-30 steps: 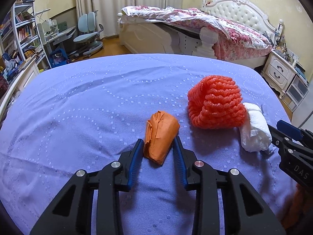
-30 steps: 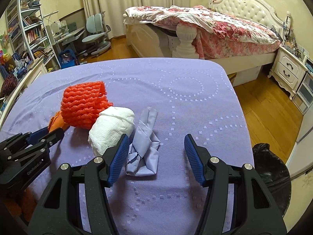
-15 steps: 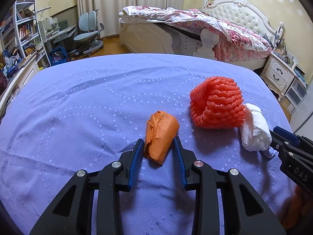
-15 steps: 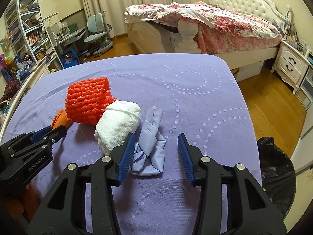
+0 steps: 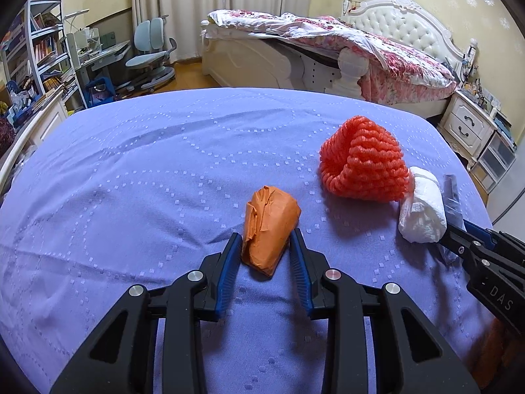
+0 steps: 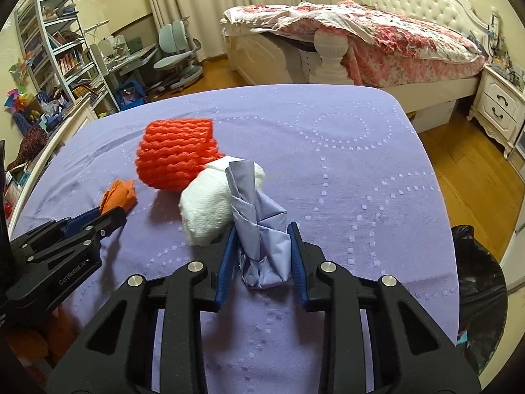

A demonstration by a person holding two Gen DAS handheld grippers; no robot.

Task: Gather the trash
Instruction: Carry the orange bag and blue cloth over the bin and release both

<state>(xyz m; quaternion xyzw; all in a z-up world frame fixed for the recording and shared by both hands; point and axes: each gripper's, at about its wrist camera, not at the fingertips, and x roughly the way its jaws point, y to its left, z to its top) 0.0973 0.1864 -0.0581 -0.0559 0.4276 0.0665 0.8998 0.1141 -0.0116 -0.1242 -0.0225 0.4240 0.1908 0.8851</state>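
On the purple tablecloth (image 5: pixel 131 180) lies an orange crumpled wad (image 5: pixel 269 223), and my left gripper (image 5: pixel 265 234) is shut on its near end. Right of it sit a red foam net (image 5: pixel 361 161) and a white paper-towel wad (image 5: pixel 423 213). In the right wrist view, a pale blue crumpled wad (image 6: pixel 265 249) stands between the pads of my right gripper (image 6: pixel 262 229), whose jaws are closing and press on it from both sides. The white wad (image 6: pixel 210 207) touches its left side, and the red net (image 6: pixel 177 154) lies behind that.
A black trash bag (image 6: pixel 479 279) stands on the floor beyond the table's right edge. Behind the table are a bed (image 5: pixel 328 42), a nightstand (image 5: pixel 469 128), a desk chair (image 5: pixel 151 55) and bookshelves (image 6: pixel 55 52). The two grippers sit close together.
The right gripper's jaws have narrowed from wide apart to pressing on the pale blue wad, which now stands more upright. The left gripper stays on the orange wad.
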